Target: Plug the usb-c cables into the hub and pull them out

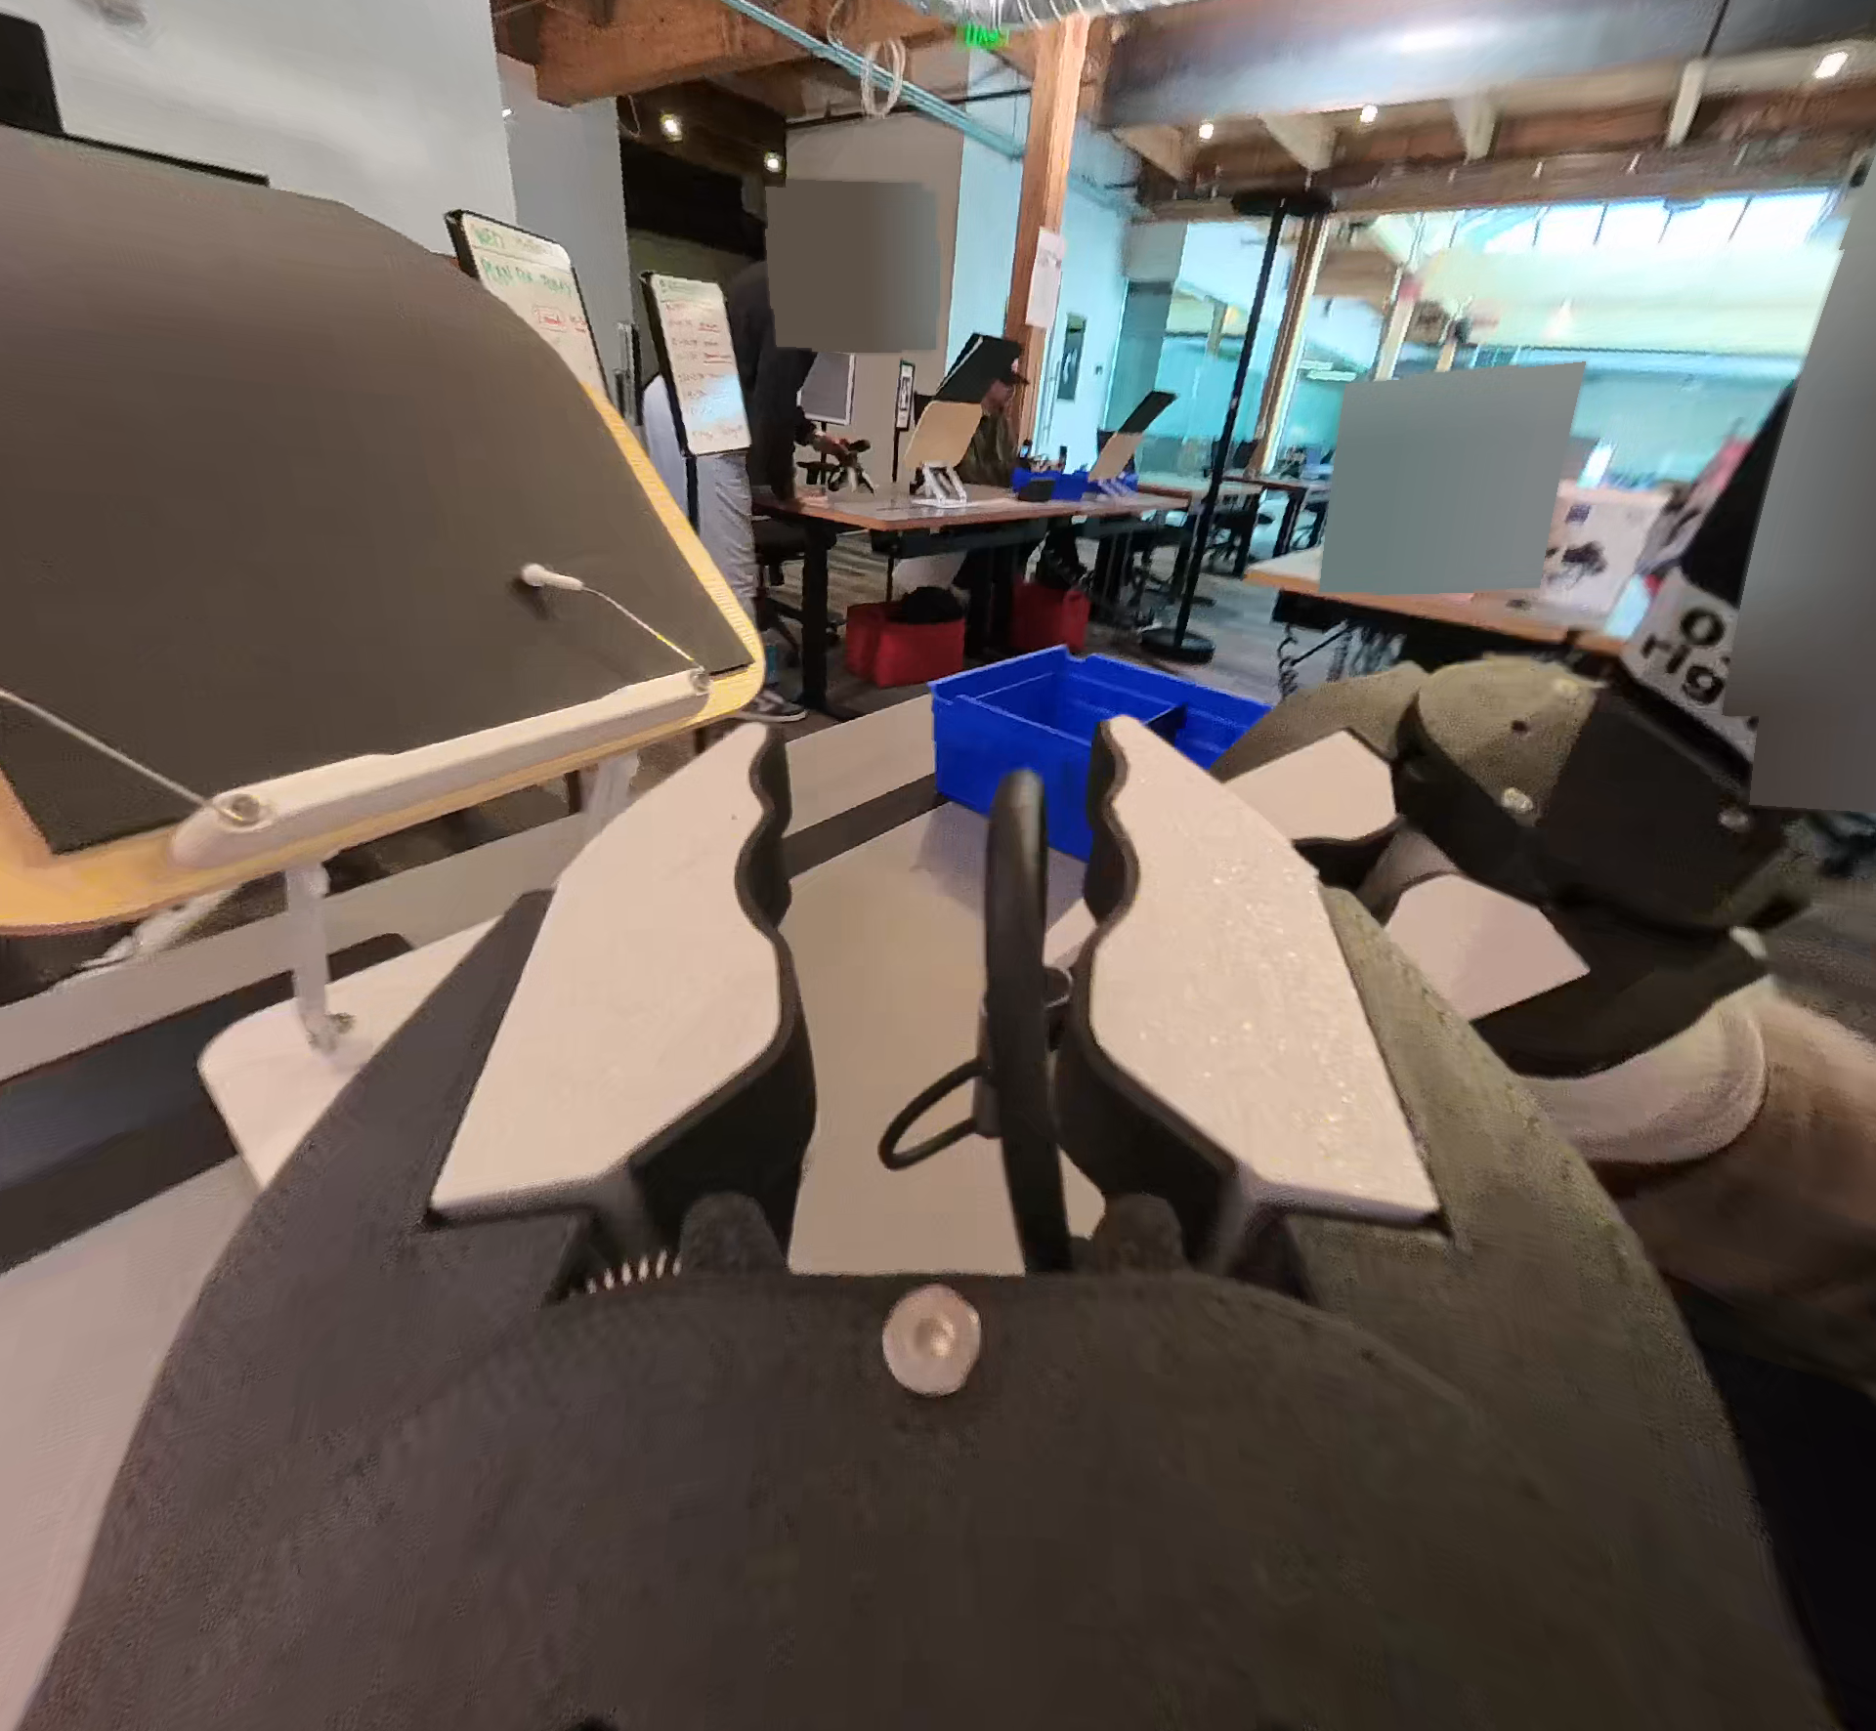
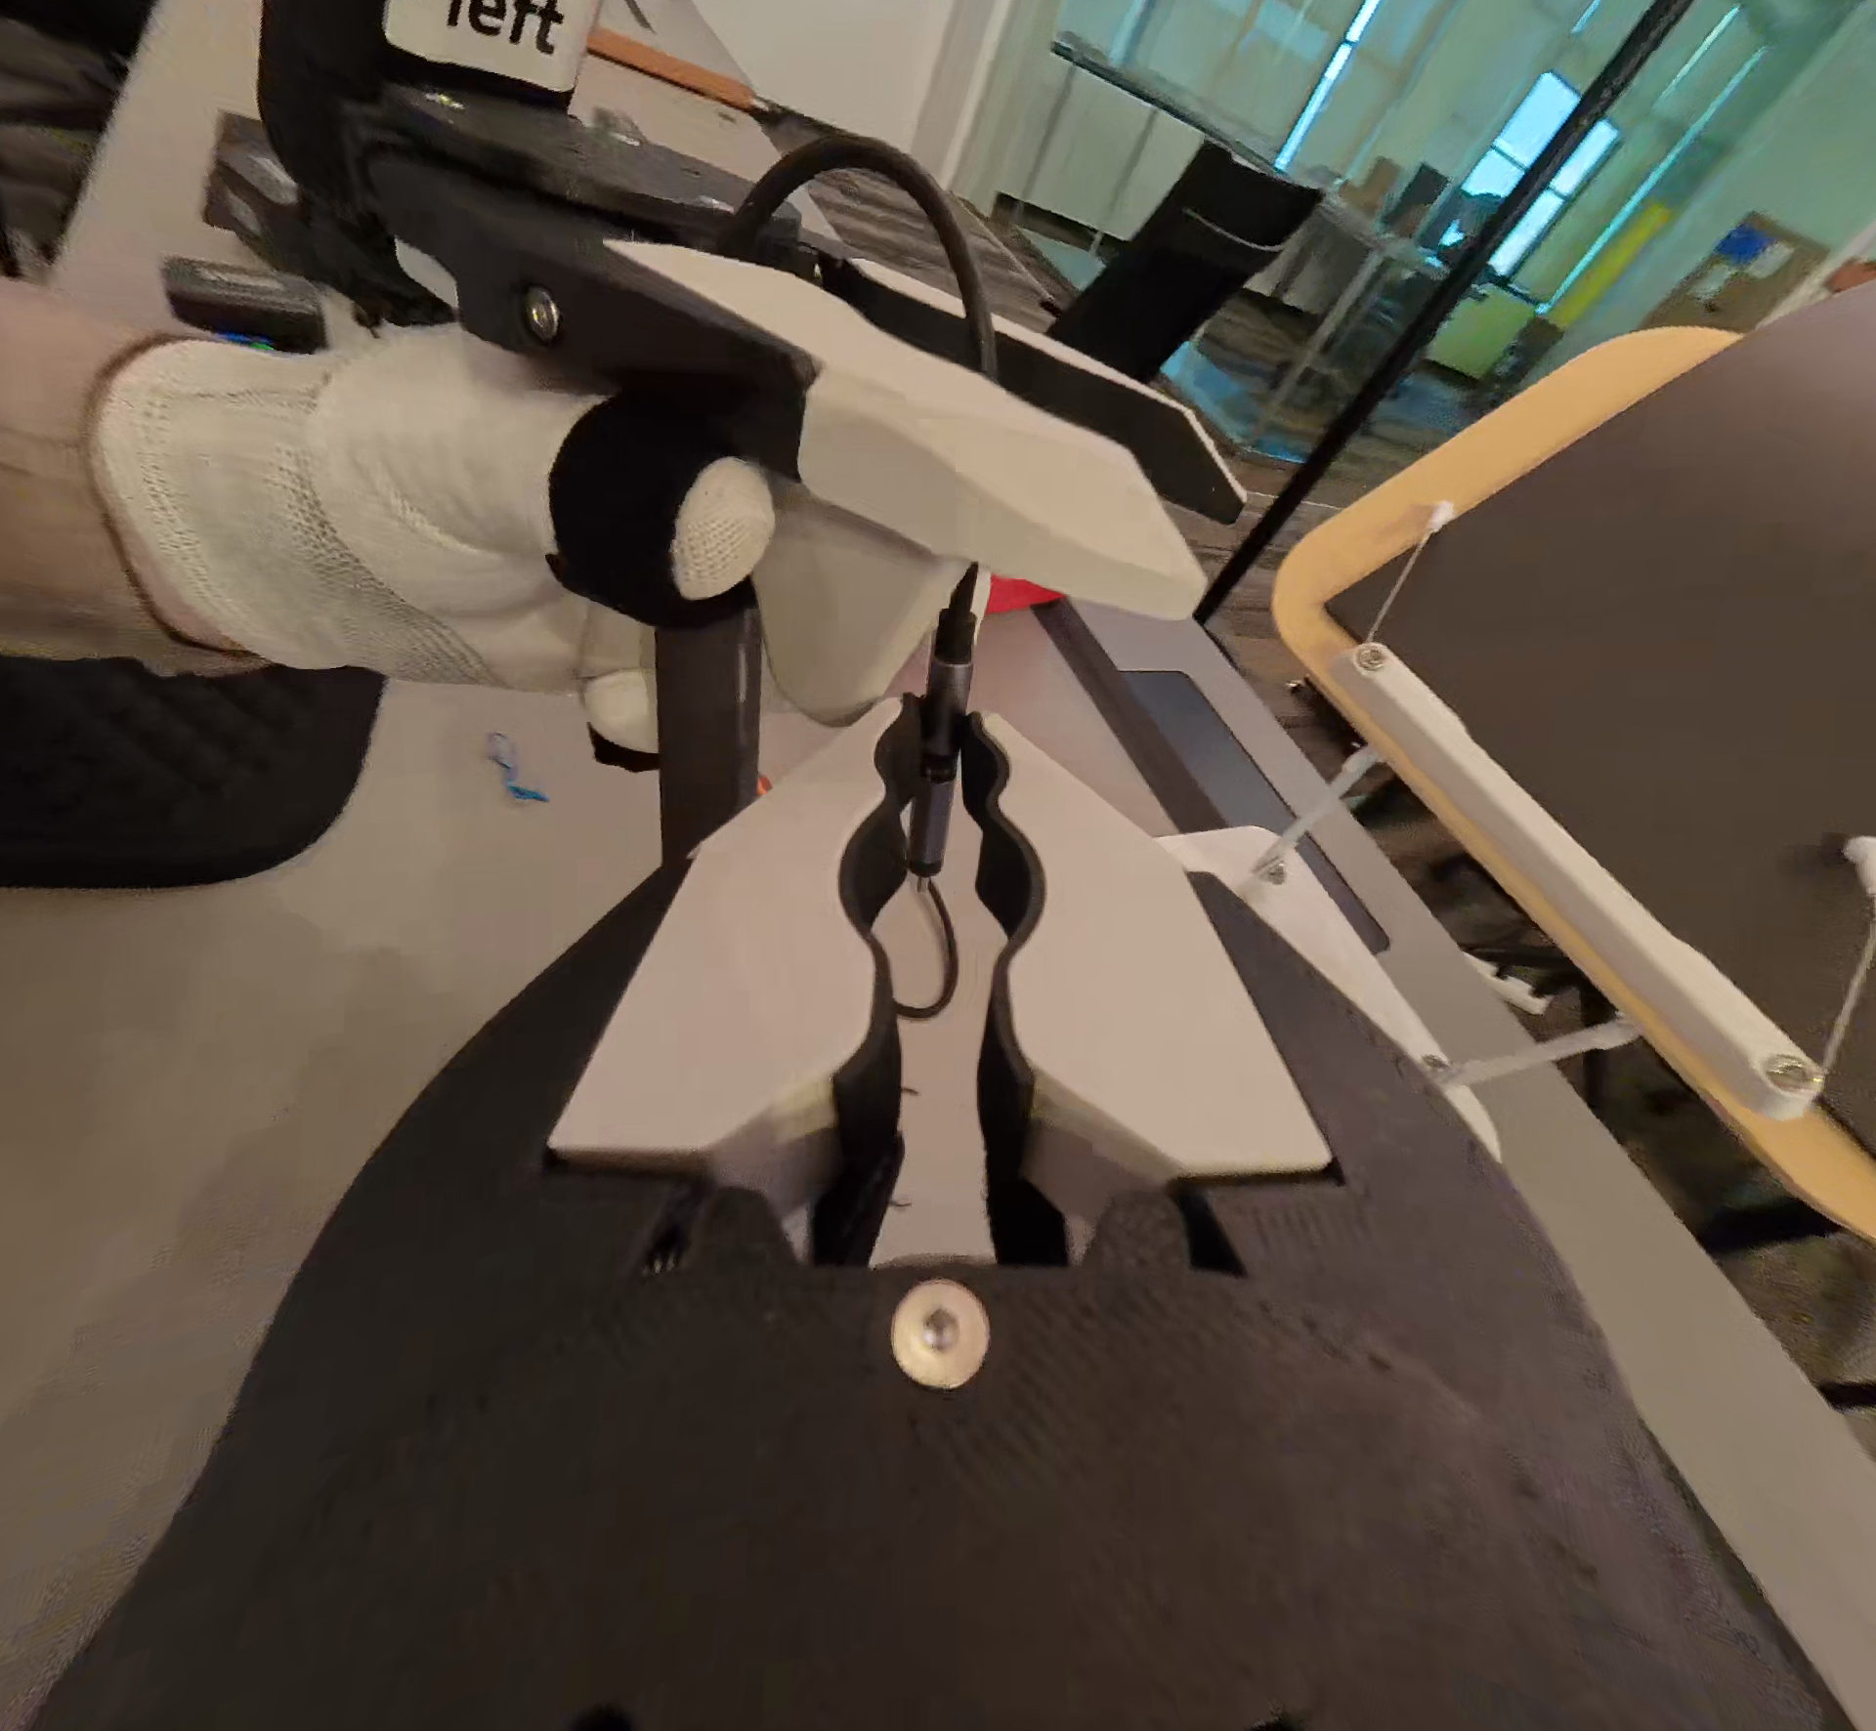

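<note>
Black, rubber-sheathed usb-c cable [image 1: 1018, 992] arcs up between the spread white-padded fingers of the left gripper [image 1: 939, 749], running close along the inner face of the right-hand finger [image 1: 1218, 962]; whether it touches that pad cannot be told. In the right wrist view the right gripper [image 2: 939, 733] pinches a slim grey metal connector barrel [image 2: 934, 799] at its fingertips, the barrel standing nearly upright over the pale grey bench [image 2: 305, 1023], with a thin black lead looping below it. A white-gloved hand [image 2: 386, 515] holds the left gripper just above. At the bench's far edge sits a blue plastic bin [image 1: 1025, 738], and near its side edge a tilted dark board with a tan wooden rim [image 1: 305, 485] leans on a white stand. No hub is clearly identifiable.
</note>
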